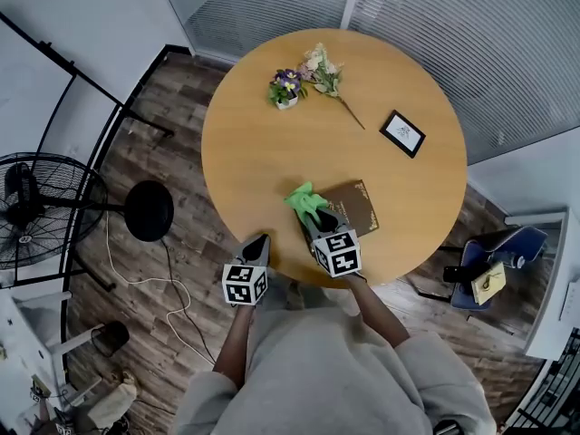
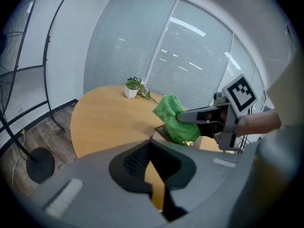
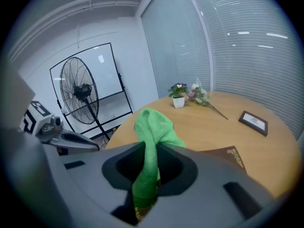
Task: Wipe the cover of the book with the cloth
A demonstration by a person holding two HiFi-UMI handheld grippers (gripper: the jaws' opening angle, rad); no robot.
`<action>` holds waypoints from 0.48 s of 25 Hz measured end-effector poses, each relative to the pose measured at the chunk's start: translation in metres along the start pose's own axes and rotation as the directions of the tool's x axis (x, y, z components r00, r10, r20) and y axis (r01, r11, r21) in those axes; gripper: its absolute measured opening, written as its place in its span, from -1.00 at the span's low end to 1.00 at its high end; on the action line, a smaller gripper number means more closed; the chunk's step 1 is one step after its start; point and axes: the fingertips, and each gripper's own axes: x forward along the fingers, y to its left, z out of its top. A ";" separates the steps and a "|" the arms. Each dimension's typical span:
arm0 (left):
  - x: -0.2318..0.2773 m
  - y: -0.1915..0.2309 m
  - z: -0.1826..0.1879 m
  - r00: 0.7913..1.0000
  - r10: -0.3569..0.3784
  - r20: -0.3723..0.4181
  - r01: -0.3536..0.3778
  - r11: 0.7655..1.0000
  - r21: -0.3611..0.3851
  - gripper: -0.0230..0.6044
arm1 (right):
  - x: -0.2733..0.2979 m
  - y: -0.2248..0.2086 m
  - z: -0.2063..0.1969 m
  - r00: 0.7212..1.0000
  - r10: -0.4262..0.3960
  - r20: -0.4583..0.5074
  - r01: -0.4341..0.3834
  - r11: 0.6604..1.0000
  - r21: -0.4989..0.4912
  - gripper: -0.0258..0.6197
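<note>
Office meeting room, by my read: round wooden table [image 1: 263, 152] before me, glass partitions with blinds [image 1: 272, 7] from 12 to 2 o'clock. Pedestal fan [image 1: 36, 211] at 9 o'clock, blue chair [image 1: 507, 243] at 4 o'clock, plank floor [image 1: 181, 107].

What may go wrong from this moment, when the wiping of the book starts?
1. The book lies near the edge of the table, and the left gripper is shut and apart from it, so nothing steadies it. A wiping push may slide the book.
2. The right gripper pinches the cloth as a narrow bunch. Little cloth may meet the cover, and the gripper's hard tip may scrape it.
</note>
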 end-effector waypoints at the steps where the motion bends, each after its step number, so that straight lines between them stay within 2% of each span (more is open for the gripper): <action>1: -0.001 0.001 -0.001 1.000 0.002 -0.001 -0.002 1.000 -0.002 -0.90 | 0.002 -0.002 0.000 1.000 -0.008 -0.003 0.008 1.000 0.002 -0.68; 12: -0.004 0.009 -0.004 1.000 0.008 -0.009 -0.008 1.000 -0.013 -0.90 | 0.023 -0.012 -0.010 0.996 -0.062 -0.060 0.064 0.998 0.030 -0.68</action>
